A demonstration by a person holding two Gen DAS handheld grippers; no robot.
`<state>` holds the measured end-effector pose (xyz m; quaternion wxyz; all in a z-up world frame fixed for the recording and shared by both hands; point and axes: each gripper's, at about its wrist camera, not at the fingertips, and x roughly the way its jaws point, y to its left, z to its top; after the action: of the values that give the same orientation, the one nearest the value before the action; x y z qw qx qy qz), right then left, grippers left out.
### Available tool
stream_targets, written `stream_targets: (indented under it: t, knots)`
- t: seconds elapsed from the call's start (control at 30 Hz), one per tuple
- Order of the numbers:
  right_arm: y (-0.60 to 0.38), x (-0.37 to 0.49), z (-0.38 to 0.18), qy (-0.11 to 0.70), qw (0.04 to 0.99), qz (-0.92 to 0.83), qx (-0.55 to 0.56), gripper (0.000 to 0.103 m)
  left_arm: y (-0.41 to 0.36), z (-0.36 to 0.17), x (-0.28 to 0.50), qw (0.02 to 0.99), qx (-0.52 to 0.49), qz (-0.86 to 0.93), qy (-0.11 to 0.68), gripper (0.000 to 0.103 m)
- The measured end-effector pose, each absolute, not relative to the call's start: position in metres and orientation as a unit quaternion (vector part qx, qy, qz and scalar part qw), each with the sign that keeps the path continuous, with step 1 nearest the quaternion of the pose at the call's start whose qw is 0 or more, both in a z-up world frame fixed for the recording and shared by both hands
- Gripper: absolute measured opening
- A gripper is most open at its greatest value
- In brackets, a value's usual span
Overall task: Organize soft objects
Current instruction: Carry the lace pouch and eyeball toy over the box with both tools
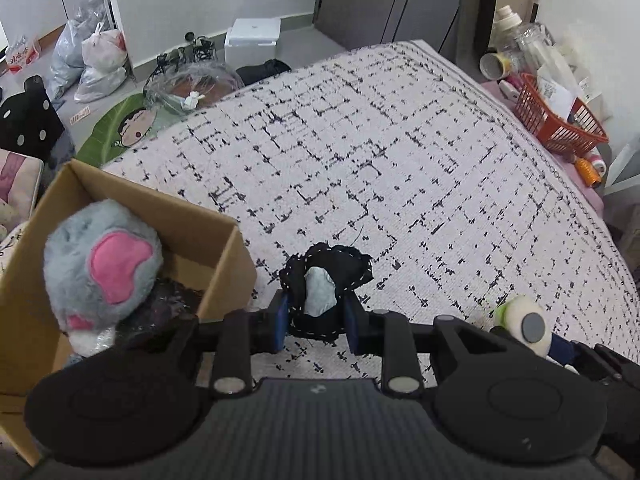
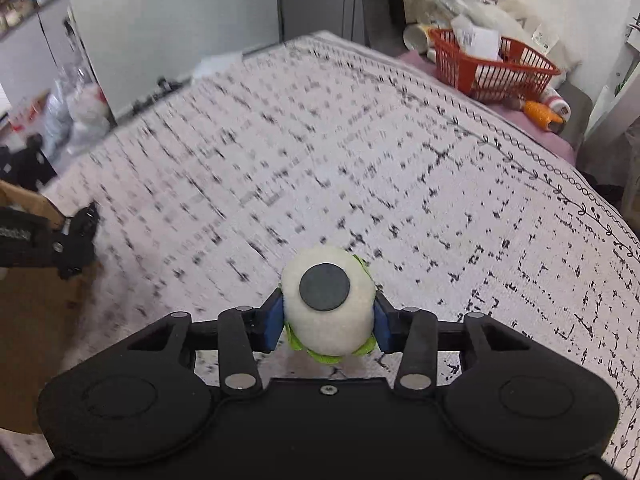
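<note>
My left gripper (image 1: 318,314) is shut on a black soft toy with white stitching and a grey patch (image 1: 326,280), held over the patterned bed cover just right of the cardboard box (image 1: 224,248). A grey plush with a pink ear (image 1: 100,268) lies in the box. My right gripper (image 2: 328,320) is shut on a white round plush with a dark eye disc and green trim (image 2: 326,300); this plush also shows at the lower right of the left wrist view (image 1: 524,322). The left gripper's body (image 2: 60,240) shows at the left edge of the right wrist view.
The white bed cover with black marks (image 1: 380,152) fills the middle. An orange basket (image 1: 560,120) with bottles and papers stands at the far right. Plastic bags (image 1: 96,64), a white foam box (image 1: 252,38) and a black spotted item (image 1: 28,120) lie on the floor at left.
</note>
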<state>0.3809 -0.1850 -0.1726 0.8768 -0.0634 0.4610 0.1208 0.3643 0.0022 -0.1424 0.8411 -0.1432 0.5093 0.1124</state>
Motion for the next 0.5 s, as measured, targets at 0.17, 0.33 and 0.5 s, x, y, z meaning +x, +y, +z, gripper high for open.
stream_targets:
  t: [0.17, 0.33, 0.5]
  knots:
    - [-0.182, 0.368, -0.153, 0.439, 0.886, 0.134, -0.064, 0.043, 0.012, -0.122, 0.354, 0.851, -0.139, 0.104, 0.495, 0.027]
    - [-0.182, 0.355, -0.13, 0.412, 0.9, 0.134, -0.044, 0.043, 0.023, -0.103, 0.341, 0.86, -0.141, 0.099, 0.481, 0.027]
    - [-0.179, 0.338, -0.11, 0.39, 0.911, 0.134, -0.024, 0.043, 0.034, -0.092, 0.329, 0.868, -0.14, 0.094, 0.467, 0.027]
